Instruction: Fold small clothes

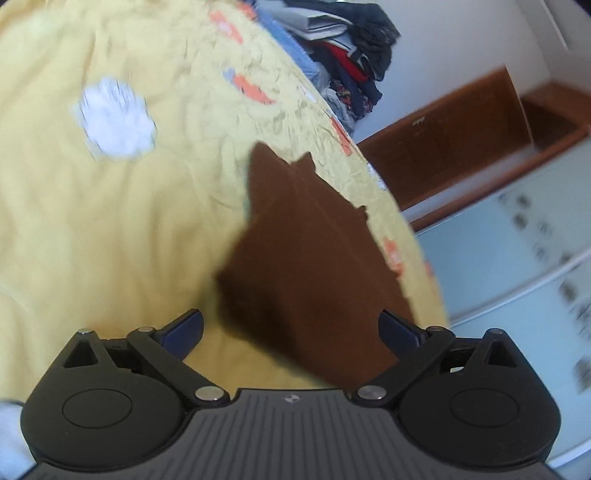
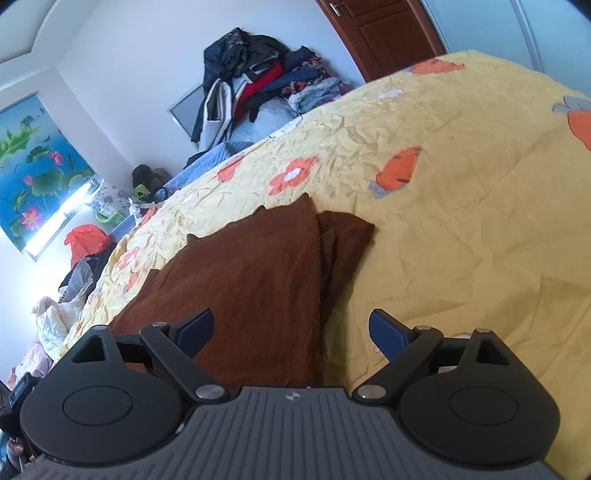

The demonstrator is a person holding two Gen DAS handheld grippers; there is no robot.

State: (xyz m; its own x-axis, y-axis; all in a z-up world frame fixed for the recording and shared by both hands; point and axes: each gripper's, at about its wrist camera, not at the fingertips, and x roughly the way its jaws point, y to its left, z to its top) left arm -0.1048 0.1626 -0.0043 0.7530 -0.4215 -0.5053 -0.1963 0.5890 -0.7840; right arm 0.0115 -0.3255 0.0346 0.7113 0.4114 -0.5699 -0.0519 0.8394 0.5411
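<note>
The brown garment (image 2: 258, 266) lies flat on the yellow bedspread (image 2: 461, 221), folded, with one layer on top of another and a narrow flap showing beside its right edge. In the right wrist view we see it directly in front of the right gripper (image 2: 291, 330), and its near end runs under the gripper body; the jaws stand wide apart and released, the left pad above the cloth, the right pad above bare bedspread. Nothing is pressed between them.

In the left wrist view the same brown garment (image 1: 306, 258) reaches forward from between the pads of the left gripper (image 1: 291, 328). These jaws are also wide apart and released, and we see no pad pressing the cloth.

Beyond the garment's far edge the bedspread continues with orange flower and carrot prints, and to its right side there is a wide bare area of yellow cloth. Behind the garment, past the edge of the bed, a pile of clothes (image 2: 258, 81) stands against the wall, and a brown door (image 2: 384, 33) is to the right of it.

The left wrist view is blurred, so the garment's folds are hard to make out there. The near end of the garment is hidden in both views
</note>
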